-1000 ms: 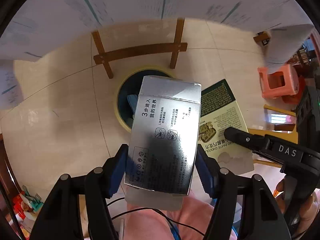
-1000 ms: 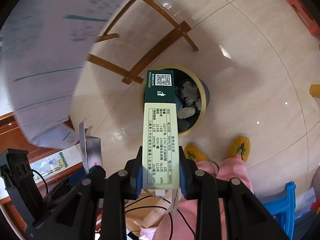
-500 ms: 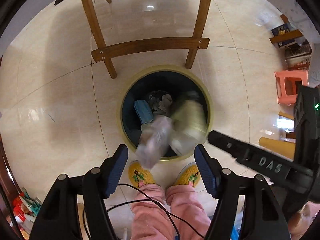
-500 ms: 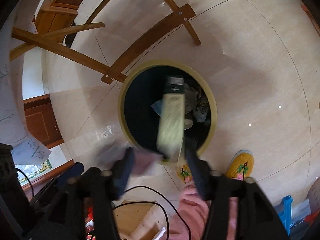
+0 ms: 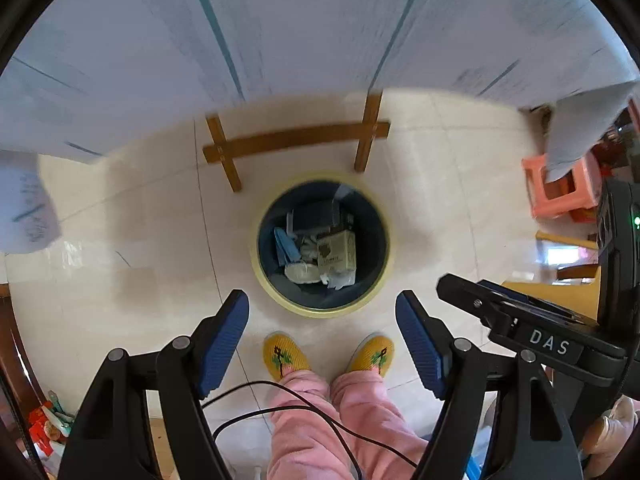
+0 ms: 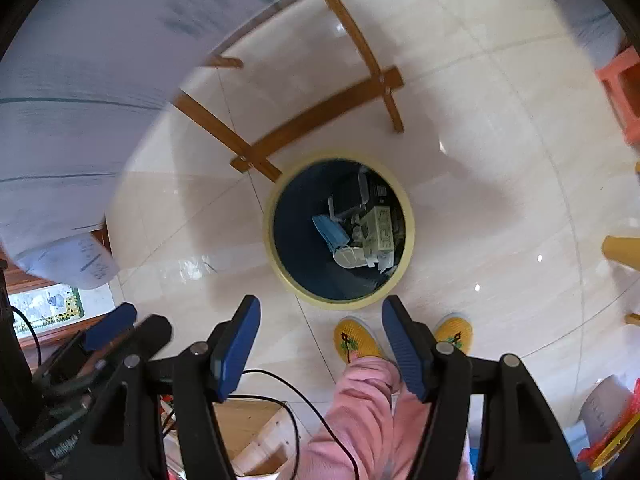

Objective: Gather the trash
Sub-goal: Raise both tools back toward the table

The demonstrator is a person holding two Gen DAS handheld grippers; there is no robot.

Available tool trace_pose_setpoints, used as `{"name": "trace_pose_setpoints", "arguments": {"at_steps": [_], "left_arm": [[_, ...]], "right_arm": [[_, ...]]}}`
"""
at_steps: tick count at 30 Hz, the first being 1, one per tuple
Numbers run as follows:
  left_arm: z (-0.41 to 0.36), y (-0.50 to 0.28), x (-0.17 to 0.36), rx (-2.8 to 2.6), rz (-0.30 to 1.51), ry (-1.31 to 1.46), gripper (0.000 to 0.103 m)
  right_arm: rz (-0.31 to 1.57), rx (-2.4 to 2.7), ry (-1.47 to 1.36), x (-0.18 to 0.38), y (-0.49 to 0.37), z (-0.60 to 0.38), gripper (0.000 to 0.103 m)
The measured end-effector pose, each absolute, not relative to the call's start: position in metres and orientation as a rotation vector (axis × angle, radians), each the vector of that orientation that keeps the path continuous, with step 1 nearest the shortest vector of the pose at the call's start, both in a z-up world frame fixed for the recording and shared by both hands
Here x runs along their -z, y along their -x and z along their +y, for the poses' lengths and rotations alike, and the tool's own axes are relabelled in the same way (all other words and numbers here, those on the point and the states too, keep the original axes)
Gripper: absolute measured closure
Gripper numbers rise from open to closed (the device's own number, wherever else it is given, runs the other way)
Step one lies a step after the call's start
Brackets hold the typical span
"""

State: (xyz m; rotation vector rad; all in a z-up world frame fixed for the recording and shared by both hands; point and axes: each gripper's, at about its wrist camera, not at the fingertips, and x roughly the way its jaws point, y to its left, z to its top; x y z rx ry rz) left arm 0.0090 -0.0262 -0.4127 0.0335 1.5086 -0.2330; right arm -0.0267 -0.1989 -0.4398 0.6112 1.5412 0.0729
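Now both boxes lie in the round yellow-rimmed dark bin (image 5: 322,308) on the floor; left gripper (image 5: 322,336) & right gripper (image 6: 320,340) fingers just opened, empty; more trash not visible.

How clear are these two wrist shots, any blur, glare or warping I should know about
Left wrist view: fisheye bending, the tablecloth smeared by motion, trash bin contents fairly sharp. Right wrist view: same bending, small glare spots on the floor tiles, soft shadow beside the bin, left gripper blurred at the edge.
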Motion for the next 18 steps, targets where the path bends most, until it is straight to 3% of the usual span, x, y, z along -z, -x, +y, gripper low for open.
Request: {"name": "trace_pose_setpoints", "arguments": {"at_steps": [3,10,18], "left_arm": [[-0.023,-0.004,0.366,0.233,1.458,-0.02,0.028],[-0.016,0.014,0.249,0.262,1.346,0.015,0.011],[-0.008,0.033,0.14,0.299,1.213,0.064,0.01]], "right_arm": [[1.508,-0.089,-0.576,0.396,0.034,-0.203,0.039],[1.426,-0.165,-0.483,0.292,0.046,-0.21,0.039],[1.258,-0.222,-0.401,0.187,0.047,-0.23,0.034]]}}
